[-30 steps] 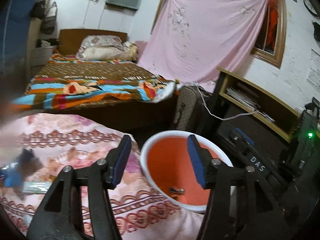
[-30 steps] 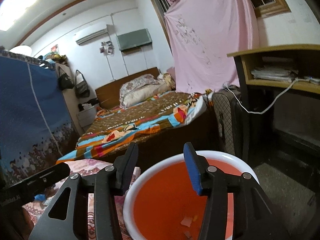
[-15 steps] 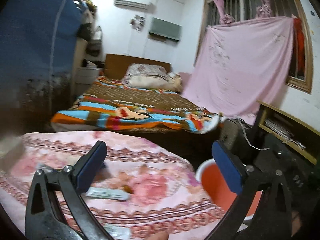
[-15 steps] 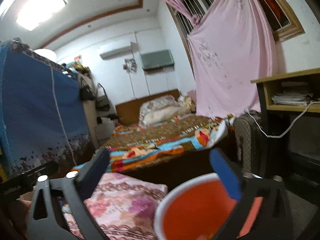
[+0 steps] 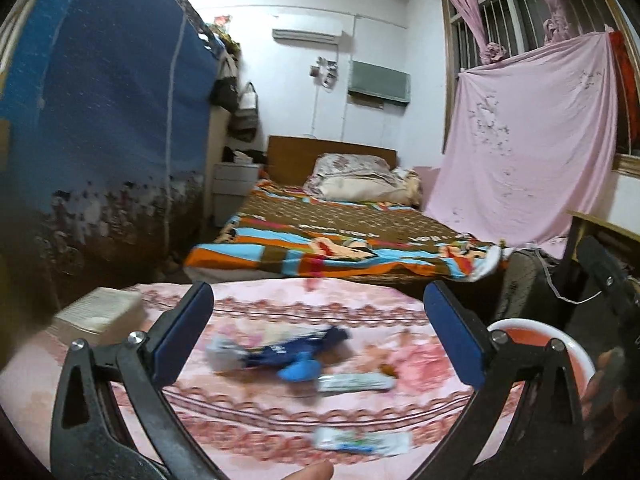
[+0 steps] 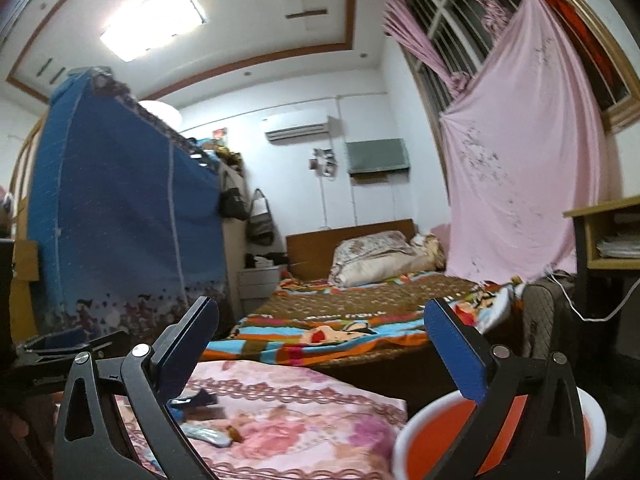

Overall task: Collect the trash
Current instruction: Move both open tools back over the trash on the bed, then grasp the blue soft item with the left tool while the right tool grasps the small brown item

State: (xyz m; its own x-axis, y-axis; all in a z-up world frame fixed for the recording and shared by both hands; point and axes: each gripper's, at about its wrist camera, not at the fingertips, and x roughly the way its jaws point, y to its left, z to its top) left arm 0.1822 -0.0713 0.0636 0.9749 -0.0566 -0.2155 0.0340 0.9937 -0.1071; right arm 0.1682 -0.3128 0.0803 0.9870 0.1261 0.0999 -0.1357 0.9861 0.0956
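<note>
- Now the left gripper (image 5: 318, 334) stands with its jaws wide apart and empty after just opening, over a pink floral cloth (image 5: 280, 412).
- Trash lies on that cloth: a blurred dark blue wrapper (image 5: 304, 346), a white tube (image 5: 354, 382) just beside it, and a flat white packet (image 5: 360, 442) nearer the camera.
- Likewise the right gripper (image 6: 320, 352) has just spread wide, nothing between its pads.
- An orange basin (image 6: 416, 432) with a white rim sits just right of the cloth.

Both hand-held grippers' jaws opened wide, empty, swung from orange basin (image 5: 532, 330) toward littered cloth (image 5: 280, 416)
</note>
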